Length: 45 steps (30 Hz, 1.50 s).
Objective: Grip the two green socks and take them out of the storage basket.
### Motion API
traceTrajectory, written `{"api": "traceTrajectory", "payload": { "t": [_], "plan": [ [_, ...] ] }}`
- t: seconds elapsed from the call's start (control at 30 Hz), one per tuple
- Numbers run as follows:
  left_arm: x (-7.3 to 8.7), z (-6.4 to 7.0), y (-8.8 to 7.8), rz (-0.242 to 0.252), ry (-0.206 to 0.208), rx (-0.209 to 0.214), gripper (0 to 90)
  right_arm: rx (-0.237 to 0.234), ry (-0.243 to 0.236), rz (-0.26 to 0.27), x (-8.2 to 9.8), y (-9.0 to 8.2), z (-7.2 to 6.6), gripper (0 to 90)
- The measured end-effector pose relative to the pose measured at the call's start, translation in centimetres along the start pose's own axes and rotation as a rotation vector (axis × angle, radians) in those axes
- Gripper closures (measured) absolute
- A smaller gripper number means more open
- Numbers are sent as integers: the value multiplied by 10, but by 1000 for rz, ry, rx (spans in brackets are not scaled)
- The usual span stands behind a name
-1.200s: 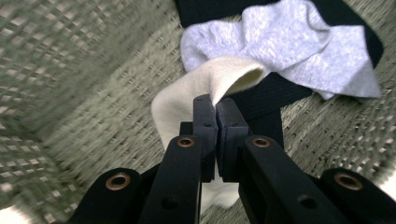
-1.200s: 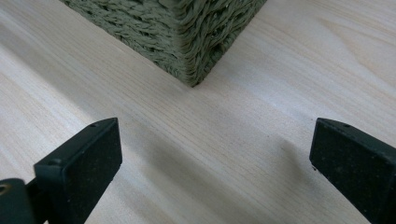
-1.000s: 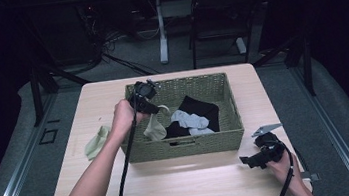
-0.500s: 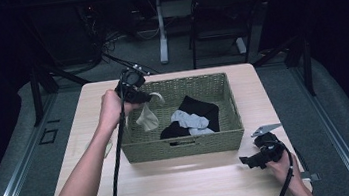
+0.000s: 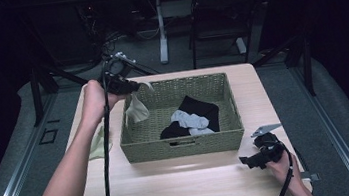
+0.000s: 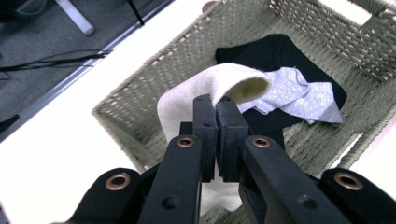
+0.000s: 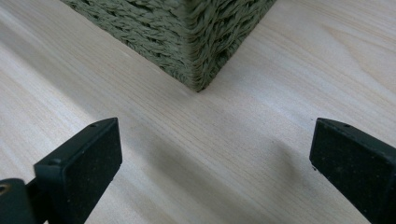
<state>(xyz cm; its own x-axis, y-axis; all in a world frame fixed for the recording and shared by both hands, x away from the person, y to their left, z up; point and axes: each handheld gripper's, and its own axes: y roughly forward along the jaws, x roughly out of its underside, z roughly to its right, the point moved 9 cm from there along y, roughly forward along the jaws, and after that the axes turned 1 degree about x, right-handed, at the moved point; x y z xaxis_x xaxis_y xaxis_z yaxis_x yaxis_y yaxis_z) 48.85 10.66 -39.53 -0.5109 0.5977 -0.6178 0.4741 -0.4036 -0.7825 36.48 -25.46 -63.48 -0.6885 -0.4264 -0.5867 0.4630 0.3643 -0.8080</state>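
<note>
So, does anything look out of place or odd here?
One pale green sock lies on the table, left of the basket, while the other socks are inside. The left tool holds a matching one above it.

Your left tool (image 6: pixel 215 135) is black and grips a cream sock (image 6: pixel 187 102). Beyond it, black (image 6: pixel 275 53) and grey (image 6: pixel 299 93) socks lie in the olive-green woven basket (image 6: pixel 140 93).

A corner of the woven basket (image 7: pixel 196 42) stands on the wooden table (image 7: pixel 261 154) beyond the tool's (image 7: pixel 212 163) wide-apart jaws.
</note>
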Motion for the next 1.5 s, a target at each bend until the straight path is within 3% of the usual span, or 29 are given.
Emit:
{"api": "traceTrajectory", "payload": {
  "t": [0.17,0.4,0.67,1.07,1.5],
  "plan": [
    [5,-12,-22,8,-4,-38,884,3,3,5,0,0,0,16],
    [24,-32,-53,29,-40,-86,883,1,-1,2,0,0,0,16],
    [56,-56,-66,20,-100,-122,883,0,2,-1,0,0,0,16],
    [102,-79,-57,5,-190,-128,882,9,10,2,1,0,0,16],
    [143,-98,-28,-13,-282,-117,875,9,13,-4,3,1,-2,16]
  ]
}}
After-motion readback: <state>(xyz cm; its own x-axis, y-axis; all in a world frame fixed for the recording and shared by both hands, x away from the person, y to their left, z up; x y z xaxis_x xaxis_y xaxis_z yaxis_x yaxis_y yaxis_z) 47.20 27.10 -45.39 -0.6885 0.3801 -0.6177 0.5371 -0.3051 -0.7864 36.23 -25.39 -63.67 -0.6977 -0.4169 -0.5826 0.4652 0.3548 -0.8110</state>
